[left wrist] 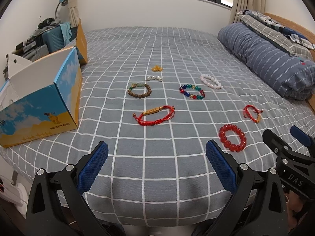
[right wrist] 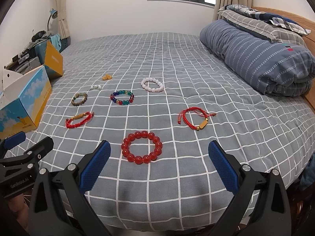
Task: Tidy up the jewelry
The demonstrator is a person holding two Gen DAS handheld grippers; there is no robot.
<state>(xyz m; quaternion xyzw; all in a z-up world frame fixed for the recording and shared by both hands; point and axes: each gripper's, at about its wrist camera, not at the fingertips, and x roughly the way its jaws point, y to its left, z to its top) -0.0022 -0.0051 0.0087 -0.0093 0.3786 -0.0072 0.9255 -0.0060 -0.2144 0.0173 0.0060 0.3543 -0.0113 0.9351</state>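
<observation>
Several bracelets lie spread on a grey checked bed. A red bead bracelet (right wrist: 142, 147) lies just ahead of my right gripper (right wrist: 159, 165), which is open and empty. A red cord bracelet with a gold bar (left wrist: 154, 115) lies ahead of my left gripper (left wrist: 157, 165), also open and empty. Another red cord bracelet (right wrist: 194, 118), a multicolour bead bracelet (right wrist: 122, 97), a white bead bracelet (right wrist: 152, 85), a brown wooden bead bracelet (left wrist: 139, 90), pearl beads (left wrist: 154, 78) and a small orange piece (left wrist: 157, 68) lie farther back. An open blue and yellow cardboard box (left wrist: 42, 100) stands on the left.
A rolled blue striped duvet (right wrist: 259, 59) and pillows lie along the right side by the wooden headboard. A suitcase (left wrist: 54, 37) and clutter stand beyond the box at the left. The bed's near edge is right below both grippers.
</observation>
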